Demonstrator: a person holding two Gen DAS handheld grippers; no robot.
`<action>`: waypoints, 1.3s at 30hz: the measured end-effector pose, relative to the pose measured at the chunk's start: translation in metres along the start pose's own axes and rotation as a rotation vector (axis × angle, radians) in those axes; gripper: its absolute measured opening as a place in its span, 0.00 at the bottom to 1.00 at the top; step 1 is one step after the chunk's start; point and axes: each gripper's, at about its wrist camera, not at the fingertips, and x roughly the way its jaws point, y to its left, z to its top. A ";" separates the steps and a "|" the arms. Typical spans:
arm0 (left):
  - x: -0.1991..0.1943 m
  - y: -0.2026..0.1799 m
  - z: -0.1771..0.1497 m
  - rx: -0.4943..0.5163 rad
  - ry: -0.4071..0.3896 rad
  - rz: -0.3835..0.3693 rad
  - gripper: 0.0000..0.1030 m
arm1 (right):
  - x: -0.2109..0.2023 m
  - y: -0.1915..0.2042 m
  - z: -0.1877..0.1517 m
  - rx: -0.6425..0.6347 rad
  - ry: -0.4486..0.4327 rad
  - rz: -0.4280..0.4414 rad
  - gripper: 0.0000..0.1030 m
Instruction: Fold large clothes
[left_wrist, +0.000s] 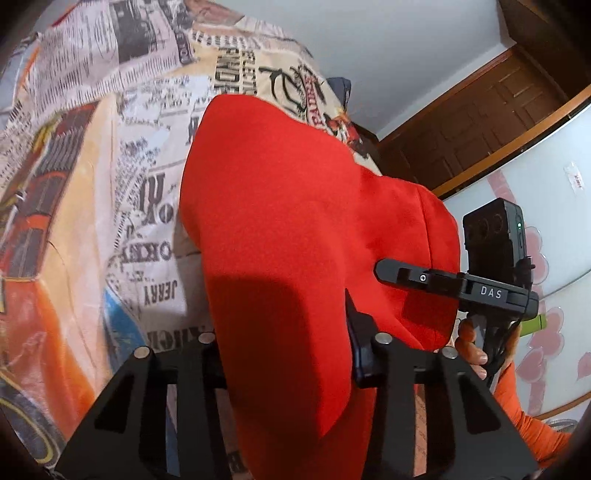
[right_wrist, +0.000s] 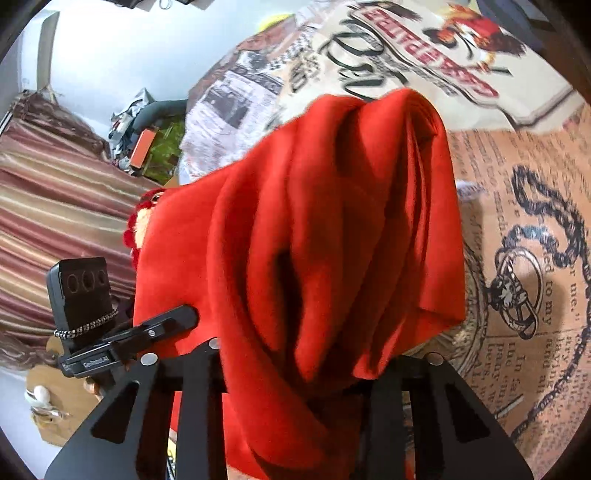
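A large red garment (left_wrist: 280, 229) hangs lifted above the bed. In the left wrist view it drapes over my left gripper (left_wrist: 291, 365), which is shut on the cloth; the fingertips are buried in the fabric. My right gripper (left_wrist: 413, 275) shows at the right, holding the garment's other part. In the right wrist view the red garment (right_wrist: 332, 221) falls in deep folds over my right gripper (right_wrist: 295, 373), shut on it. My left gripper (right_wrist: 166, 325) shows at the left against the cloth. A fluffy trim (right_wrist: 142, 218) shows at the garment's left edge.
A bed with a newspaper-print cover (left_wrist: 110, 166) lies under the garment, also in the right wrist view (right_wrist: 517, 221). A wooden door (left_wrist: 480, 122) and a flowered wardrobe panel (left_wrist: 554, 221) stand right. Striped curtains (right_wrist: 55, 184) and a cluttered stand (right_wrist: 147, 140) are at left.
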 end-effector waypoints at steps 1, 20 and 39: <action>-0.005 -0.004 0.000 0.006 -0.010 0.003 0.39 | 0.001 0.010 0.002 -0.015 -0.004 -0.010 0.26; -0.137 0.078 0.024 0.024 -0.201 0.082 0.39 | 0.083 0.145 0.047 -0.243 -0.038 -0.023 0.25; -0.094 0.236 0.025 -0.109 -0.113 0.422 0.68 | 0.240 0.142 0.067 -0.268 0.087 -0.245 0.41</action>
